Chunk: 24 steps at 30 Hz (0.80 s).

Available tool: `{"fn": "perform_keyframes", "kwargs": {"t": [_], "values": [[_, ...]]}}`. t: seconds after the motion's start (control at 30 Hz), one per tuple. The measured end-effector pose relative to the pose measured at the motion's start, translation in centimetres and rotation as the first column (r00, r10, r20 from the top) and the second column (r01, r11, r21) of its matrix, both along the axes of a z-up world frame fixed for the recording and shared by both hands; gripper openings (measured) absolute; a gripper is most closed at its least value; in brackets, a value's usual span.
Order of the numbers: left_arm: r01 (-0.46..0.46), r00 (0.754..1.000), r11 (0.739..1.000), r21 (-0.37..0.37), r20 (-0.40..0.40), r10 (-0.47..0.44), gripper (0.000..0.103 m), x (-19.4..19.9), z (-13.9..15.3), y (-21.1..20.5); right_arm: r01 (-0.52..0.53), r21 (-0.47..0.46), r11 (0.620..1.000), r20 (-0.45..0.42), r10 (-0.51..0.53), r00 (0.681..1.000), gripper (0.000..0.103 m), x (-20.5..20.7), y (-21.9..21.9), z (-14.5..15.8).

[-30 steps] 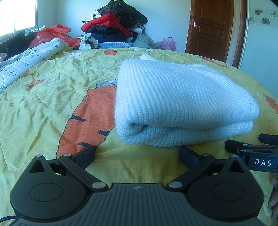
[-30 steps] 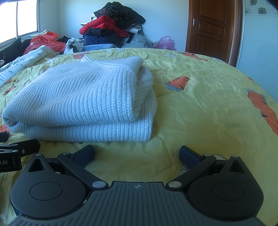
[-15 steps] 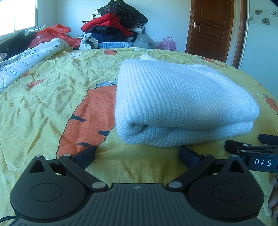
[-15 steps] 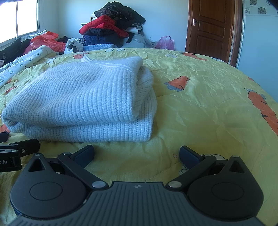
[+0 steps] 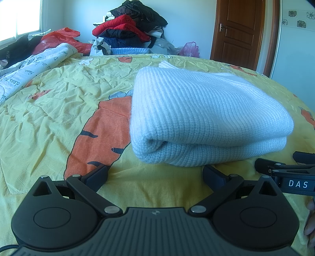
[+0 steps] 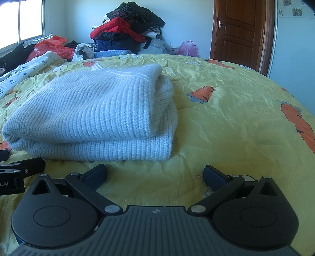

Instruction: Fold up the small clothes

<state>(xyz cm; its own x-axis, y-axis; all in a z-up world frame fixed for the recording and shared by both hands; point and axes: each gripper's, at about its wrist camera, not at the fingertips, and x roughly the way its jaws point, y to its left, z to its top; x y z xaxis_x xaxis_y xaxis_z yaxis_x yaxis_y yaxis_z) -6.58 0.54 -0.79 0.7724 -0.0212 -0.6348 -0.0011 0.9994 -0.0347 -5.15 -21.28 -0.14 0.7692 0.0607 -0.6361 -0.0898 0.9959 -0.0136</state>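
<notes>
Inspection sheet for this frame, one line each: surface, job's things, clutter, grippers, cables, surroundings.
Surface: yellow bedspread with a carrot print, wrinkled.
Job's things: pale knit sweater, folded into a neat stack on the bedspread.
Clutter: pile of clothes, red plastic bag and pink bag at the far edge.
Grippers: left gripper open, short of the sweater; right gripper open, holding nothing.
Cables: a black cord at the left gripper's base.
Surroundings: wooden door, shut; window on the left.
</notes>
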Motion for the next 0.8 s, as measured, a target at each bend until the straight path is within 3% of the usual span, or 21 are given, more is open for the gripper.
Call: {"fn": "perform_keyframes", "kwargs": {"t": [0.67, 0.8], "values": [[-0.011, 1.0, 1.0, 0.0, 0.0, 0.011, 0.103, -0.15, 0.06, -0.08, -0.003, 0.001, 1.0, 0.0, 0.003, 1.0, 0.102, -0.04, -0.07, -0.03], [-0.029, 1.0, 1.0, 0.003, -0.012, 0.029, 0.103, -0.82, 0.68, -0.03, -0.054, -0.014, 0.998, -0.047, 0.053, 0.997, 0.103, -0.11, -0.34, 0.75]]}}
